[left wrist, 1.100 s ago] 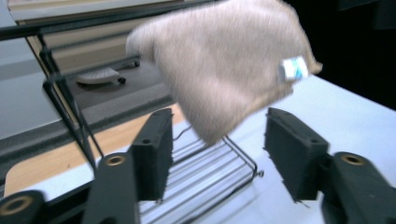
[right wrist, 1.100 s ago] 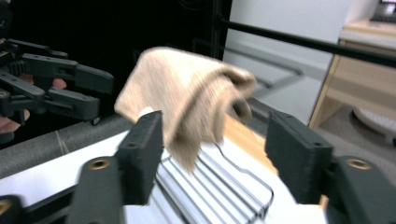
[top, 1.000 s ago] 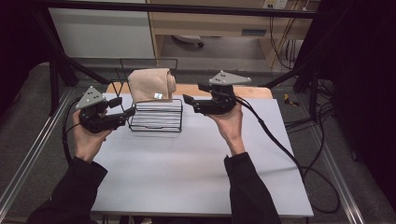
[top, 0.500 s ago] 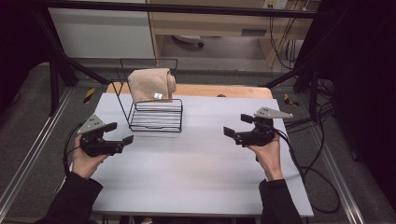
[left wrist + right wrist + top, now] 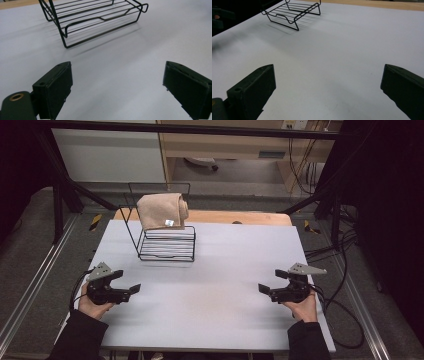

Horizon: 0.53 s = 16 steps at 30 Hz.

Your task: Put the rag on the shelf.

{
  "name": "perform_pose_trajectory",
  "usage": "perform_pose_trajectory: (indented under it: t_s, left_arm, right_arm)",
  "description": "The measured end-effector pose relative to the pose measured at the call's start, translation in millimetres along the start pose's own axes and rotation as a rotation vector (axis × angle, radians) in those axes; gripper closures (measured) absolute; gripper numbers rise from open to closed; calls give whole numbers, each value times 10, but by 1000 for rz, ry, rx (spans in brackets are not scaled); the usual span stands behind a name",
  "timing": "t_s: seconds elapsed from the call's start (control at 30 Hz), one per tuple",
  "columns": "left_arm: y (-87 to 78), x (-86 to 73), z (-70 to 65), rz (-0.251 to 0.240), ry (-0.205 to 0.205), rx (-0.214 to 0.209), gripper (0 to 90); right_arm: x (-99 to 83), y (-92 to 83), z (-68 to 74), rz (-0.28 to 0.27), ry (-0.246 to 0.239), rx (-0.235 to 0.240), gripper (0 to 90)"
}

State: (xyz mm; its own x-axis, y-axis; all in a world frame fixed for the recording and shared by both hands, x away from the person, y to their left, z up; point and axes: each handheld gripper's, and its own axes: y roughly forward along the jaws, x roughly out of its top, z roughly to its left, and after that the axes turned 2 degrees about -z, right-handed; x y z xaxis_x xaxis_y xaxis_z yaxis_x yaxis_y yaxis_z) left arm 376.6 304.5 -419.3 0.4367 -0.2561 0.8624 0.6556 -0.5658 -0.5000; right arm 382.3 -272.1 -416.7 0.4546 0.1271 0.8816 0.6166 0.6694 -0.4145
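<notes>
**Both grippers low and empty, towel left on the rack**

From where I stand, the folded beige towel (image 5: 162,211) hangs over the upright back of the black wire rack (image 5: 165,245), which sits on the far left part of the white table (image 5: 220,285). A small pale label shows on the towel's front face. The rack's flat grid base lies bare beneath the cloth.

The left gripper (image 5: 129,291) is held low at the near left edge of the table, well apart from the rack and pointing toward the table's middle. Its jaws have just been opening and now stand wide, with nothing between them; in the left gripper view the bare tabletop lies between the two black pads (image 5: 57,87) and the rack's base (image 5: 100,15) stands beyond.

The right gripper (image 5: 267,291) is held low near the right edge, facing the left one across the table. Its jaws too have just been opening and gape wide over plain white surface, gripping nothing. In the right gripper view the rack (image 5: 292,12) shows far off at upper left.
</notes>
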Motion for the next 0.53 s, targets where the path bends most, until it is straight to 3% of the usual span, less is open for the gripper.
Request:
perform_pose_trajectory:
  t_s: [0.23, 0.53]
  left_arm:
    - [46, -93, 3, 20, -7, -8, 92]
    - [38, -105, -7, 13, -5, -8, 93]
  right_arm:
    - [-183, -82, -32, 18, 13, -13, 4]
    - [-195, -82, -29, 20, 7, -19, 4]
